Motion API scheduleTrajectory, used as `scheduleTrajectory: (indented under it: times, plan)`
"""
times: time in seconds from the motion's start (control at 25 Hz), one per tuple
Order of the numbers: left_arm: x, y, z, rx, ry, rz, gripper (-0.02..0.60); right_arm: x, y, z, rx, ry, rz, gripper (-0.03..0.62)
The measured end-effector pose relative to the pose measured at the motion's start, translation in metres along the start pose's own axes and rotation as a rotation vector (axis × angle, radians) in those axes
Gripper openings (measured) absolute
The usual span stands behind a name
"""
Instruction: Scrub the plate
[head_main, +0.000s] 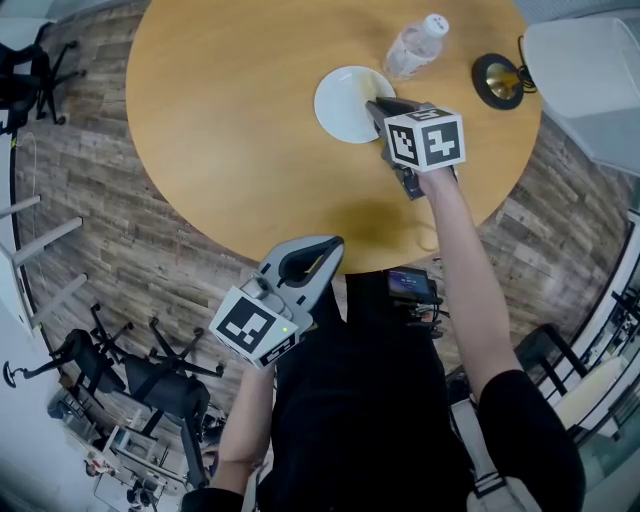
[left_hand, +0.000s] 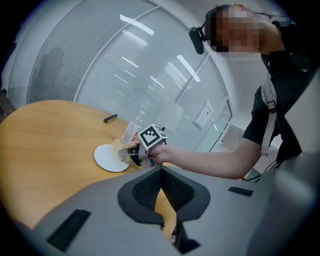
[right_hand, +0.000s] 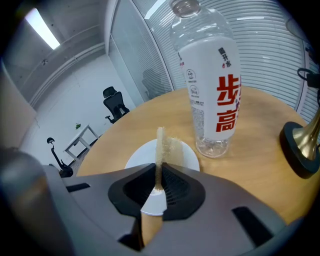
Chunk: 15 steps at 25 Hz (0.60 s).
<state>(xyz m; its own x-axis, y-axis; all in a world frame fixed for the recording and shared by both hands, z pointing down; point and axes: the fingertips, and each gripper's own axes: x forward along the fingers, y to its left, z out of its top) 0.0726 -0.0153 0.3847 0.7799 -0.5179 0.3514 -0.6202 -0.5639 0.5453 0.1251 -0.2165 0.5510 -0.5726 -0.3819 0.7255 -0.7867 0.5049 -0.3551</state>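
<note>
Two hand-held grippers show: the right hand-held gripper (head_main: 374, 106) pinches a thin tan scouring pad (right_hand: 165, 145) upright at the white plate (head_main: 338, 105). The plate lies on the round wooden table (head_main: 230, 120) in the upper middle of the head view, just beside a clear water bottle (head_main: 413, 45). The left hand-held gripper (head_main: 333, 247), at lower centre beyond the table's near edge, has its jaws pressed together on nothing.

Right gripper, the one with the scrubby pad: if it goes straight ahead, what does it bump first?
Probably the white plate. The right gripper is shut on a thin scrub pad that sticks out over the plate, so the pad would touch it first. The water bottle stands right of that line.
</note>
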Motion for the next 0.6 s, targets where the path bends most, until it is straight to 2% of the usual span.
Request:
scheduleTrajectory:
  times: [0.6]
  plan:
    - [-0.022,0.028,0.004,-0.025,-0.006,0.022,0.012,0.037,0.047,0.016,-0.039,0.017,0.057,0.038]
